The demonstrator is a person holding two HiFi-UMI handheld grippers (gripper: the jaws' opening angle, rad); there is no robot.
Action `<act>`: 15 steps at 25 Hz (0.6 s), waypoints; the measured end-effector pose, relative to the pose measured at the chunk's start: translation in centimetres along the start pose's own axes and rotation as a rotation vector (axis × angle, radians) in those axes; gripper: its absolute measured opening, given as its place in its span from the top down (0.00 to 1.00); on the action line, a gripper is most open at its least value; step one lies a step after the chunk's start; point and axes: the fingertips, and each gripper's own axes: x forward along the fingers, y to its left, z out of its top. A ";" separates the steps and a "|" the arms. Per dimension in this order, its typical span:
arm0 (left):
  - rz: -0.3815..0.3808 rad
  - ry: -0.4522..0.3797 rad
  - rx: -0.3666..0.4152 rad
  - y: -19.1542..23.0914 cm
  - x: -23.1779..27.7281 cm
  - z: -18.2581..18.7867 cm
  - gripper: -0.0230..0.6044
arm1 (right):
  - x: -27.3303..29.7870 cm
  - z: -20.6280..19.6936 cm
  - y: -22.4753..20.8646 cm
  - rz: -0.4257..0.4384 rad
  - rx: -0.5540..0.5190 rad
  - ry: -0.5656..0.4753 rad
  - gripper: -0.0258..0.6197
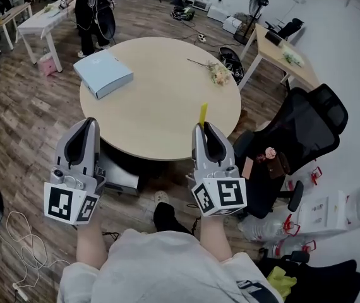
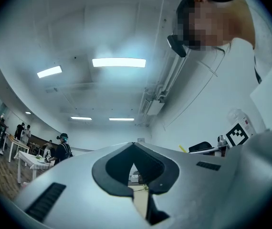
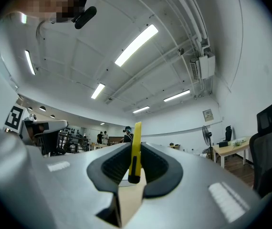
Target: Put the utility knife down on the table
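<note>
Head view: looks steeply down on a round table (image 1: pixel 161 106) with a pale wooden top. Shows the left gripper (image 1: pixel 90 122) at the near left rim, jaws pressed together with nothing between them, its marker cube (image 1: pixel 71 204) toward the camera. Shows the right gripper (image 1: pixel 203 126) at the near right rim, clamped on a yellow utility knife (image 1: pixel 203 113). Has the knife sticking out past the jaw tips and overlapping the tabletop's near edge, carried in the jaws and not lying on the table. Farther back on the top, finds a pale blue flat box (image 1: pixel 103 73) at the left and a flower sprig (image 1: pixel 216 72) at the right, well apart. Takes in a black office chair (image 1: pixel 309 125) right of the table and a person in dark clothes (image 1: pixel 93 11) standing beyond it on the plank floor (image 1: pixel 22 118).

Left gripper view: tilts up toward ceiling lights (image 2: pixel 119 62). Shows the two dark pads (image 2: pixel 112 168) meeting at their tips, clenched and empty.

Right gripper view: shows the dark pads closed on the knife's lower part, the yellow body upright between them and rising above the tips against the ceiling. Catches the office chair at the right edge, with a standing fan (image 3: pixel 205 132) and a wooden desk (image 3: pixel 231 149) by the far wall.
</note>
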 end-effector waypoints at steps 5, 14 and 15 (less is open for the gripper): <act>0.034 -0.002 0.017 1.9 3.6 -0.8 0.95 | 4.8 -0.6 -1.5 0.042 0.010 0.000 0.85; 0.100 0.002 0.028 4.0 10.0 -3.1 0.95 | 12.5 -2.0 -5.3 0.117 0.019 0.017 0.85; 0.108 0.002 0.028 4.2 10.5 -3.3 0.95 | 13.2 -2.1 -5.6 0.124 0.021 0.020 0.85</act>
